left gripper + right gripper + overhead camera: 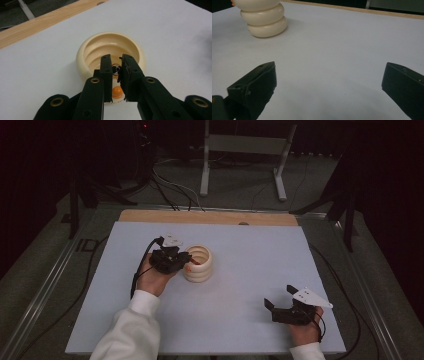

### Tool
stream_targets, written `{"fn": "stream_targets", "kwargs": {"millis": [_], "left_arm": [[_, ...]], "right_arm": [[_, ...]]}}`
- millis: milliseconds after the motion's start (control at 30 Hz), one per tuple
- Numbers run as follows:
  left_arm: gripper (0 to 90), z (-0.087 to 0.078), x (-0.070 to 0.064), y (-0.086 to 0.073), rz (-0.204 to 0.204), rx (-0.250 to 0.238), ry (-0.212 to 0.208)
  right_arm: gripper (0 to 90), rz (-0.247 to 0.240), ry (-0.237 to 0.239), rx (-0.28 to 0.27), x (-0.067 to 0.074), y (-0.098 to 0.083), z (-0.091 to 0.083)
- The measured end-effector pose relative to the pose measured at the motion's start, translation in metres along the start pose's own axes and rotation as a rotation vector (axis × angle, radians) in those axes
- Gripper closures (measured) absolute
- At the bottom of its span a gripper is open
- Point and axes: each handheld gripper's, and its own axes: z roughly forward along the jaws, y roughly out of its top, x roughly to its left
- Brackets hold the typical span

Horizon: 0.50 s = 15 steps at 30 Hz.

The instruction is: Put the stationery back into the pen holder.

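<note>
In the high view, a cream, ribbed, ring-stacked plastic cup (pixel 198 263) is seen mid-table, pinched at its near rim by the left gripper (pixel 186 262). The left gripper view shows a thin, rigid, probably light and slippery wall clamped. In the right gripper view, the right gripper (pixel 329 85) is spread, well apart.

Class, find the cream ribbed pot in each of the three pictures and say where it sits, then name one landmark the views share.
High view: the cream ribbed pot stands left of centre, at the left claw.
Left gripper view: centre, its near rim between the nearly closed jaws.
Right gripper view: top left corner, far beyond the open right claw.
Shared landmark: the wooden strip along the table's far edge.
</note>
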Motion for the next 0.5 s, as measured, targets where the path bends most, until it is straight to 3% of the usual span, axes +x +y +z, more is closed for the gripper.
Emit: {"fn": "stream_targets", "kwargs": {"millis": [500], "left_arm": [[80.5,0.016,-0.003,-0.003,-0.008,0.028,0.015]], "right_arm": [[0.4,0.003,-0.002,0.001,0.000,0.000,0.000]]}}
